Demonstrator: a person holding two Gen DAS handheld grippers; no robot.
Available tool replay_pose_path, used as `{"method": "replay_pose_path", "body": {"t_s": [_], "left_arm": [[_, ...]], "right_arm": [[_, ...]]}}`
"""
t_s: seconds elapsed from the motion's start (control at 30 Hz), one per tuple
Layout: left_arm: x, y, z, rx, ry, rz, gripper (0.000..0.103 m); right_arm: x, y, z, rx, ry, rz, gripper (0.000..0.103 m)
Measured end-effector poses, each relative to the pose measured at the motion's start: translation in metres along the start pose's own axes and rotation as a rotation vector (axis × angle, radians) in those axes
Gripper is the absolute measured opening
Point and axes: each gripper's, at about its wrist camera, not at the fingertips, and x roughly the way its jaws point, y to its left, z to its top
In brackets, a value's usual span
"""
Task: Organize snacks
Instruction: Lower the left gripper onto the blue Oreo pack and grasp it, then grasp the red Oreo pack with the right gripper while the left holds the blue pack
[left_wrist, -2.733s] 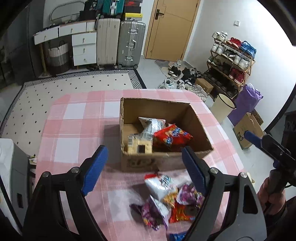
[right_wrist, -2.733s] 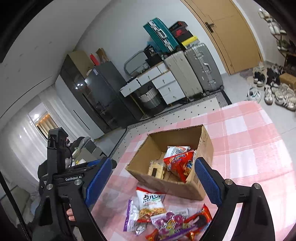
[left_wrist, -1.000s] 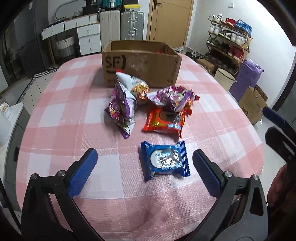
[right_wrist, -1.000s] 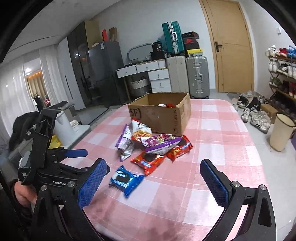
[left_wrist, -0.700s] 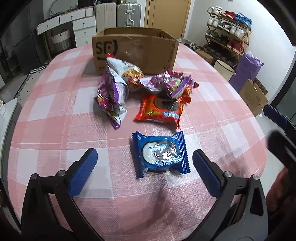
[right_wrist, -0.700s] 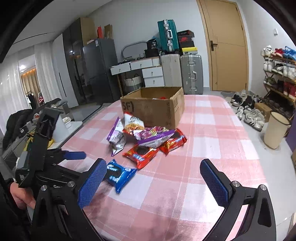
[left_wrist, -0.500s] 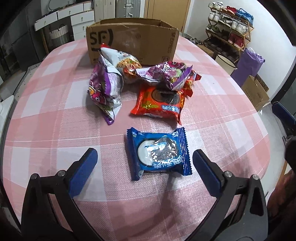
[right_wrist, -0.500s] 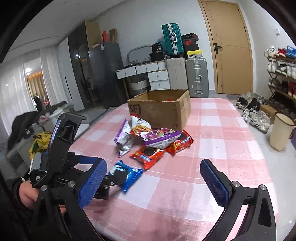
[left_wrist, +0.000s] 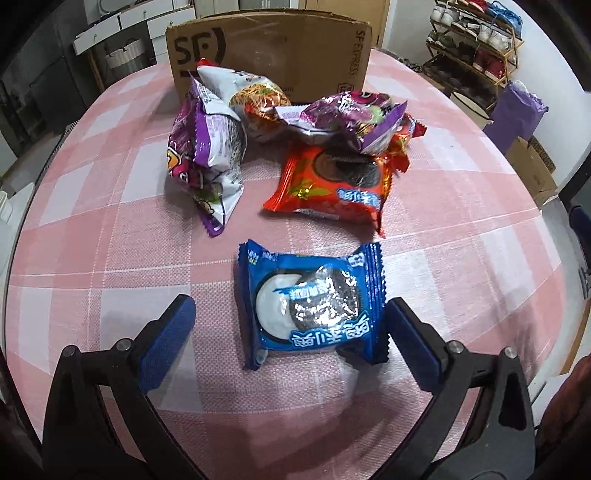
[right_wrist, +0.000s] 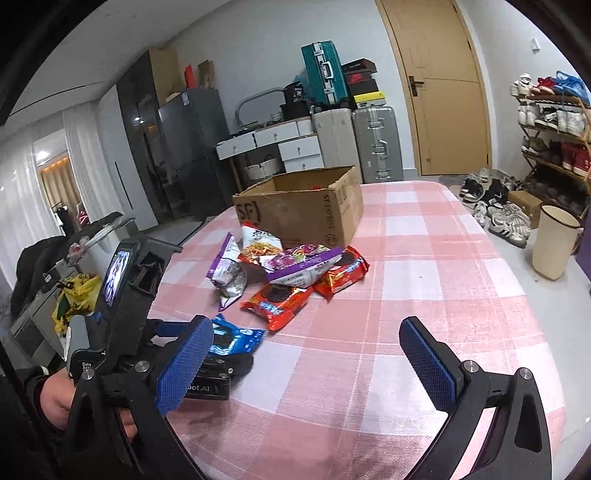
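A blue cookie packet (left_wrist: 310, 302) lies flat on the pink checked tablecloth (left_wrist: 110, 266). My left gripper (left_wrist: 290, 326) is open, low over the table, its pads on either side of the packet's near end. Beyond lie an orange cookie packet (left_wrist: 332, 184), a purple-and-white chip bag (left_wrist: 207, 155), a noodle snack bag (left_wrist: 255, 99) and a purple packet (left_wrist: 351, 114). The open cardboard box (left_wrist: 269, 48) stands behind them. My right gripper (right_wrist: 306, 363) is open and empty above the table's near right. In its view the blue packet (right_wrist: 232, 338) lies at the left gripper.
In the right wrist view a second orange packet (right_wrist: 343, 273) lies by the pile, and the box (right_wrist: 306, 206) stands mid-table. Suitcases (right_wrist: 373, 144), a door and a shoe rack (right_wrist: 550, 147) line the room. A bin (right_wrist: 554, 243) stands on the floor at right.
My left gripper has pulled back from above the box and dropped low to the blue cookie packet, which now sits between its pads. My right gripper has stayed open and moved little.
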Motion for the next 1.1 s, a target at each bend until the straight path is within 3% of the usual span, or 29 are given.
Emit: {"method": "replay_pose_path", "body": {"t_s": [0.17, 0.27, 0.37, 0.4, 0.43, 0.53, 1.1], "left_arm": [[0.001, -0.001, 0.0, 0.001, -0.013, -0.023, 0.093], [0.001, -0.004, 0.0, 0.008, -0.026, -0.026, 0.082], [-0.004, -0.005, 0.0, 0.016, -0.043, -0.056, 0.058], [-0.004, -0.006, 0.0, 0.023, -0.049, -0.066, 0.046], [-0.006, -0.006, 0.0, 0.027, -0.051, -0.086, 0.043], [-0.006, -0.003, 0.0, 0.027, -0.049, -0.122, 0.042], [-0.04, 0.046, -0.008, -0.049, -0.123, -0.133, 0.043]], "right_arm": [[0.0, 0.004, -0.002, -0.015, -0.001, 0.018, 0.103], [0.002, 0.005, -0.003, -0.02, 0.009, 0.024, 0.103], [0.003, 0.006, -0.004, -0.019, 0.012, 0.029, 0.103], [0.004, 0.006, -0.004, -0.018, 0.013, 0.034, 0.103], [0.004, 0.006, -0.004, -0.019, 0.014, 0.041, 0.103], [0.005, 0.009, -0.005, -0.027, 0.02, 0.05, 0.103], [0.023, 0.015, -0.004, -0.028, 0.09, 0.013, 0.103]]}}
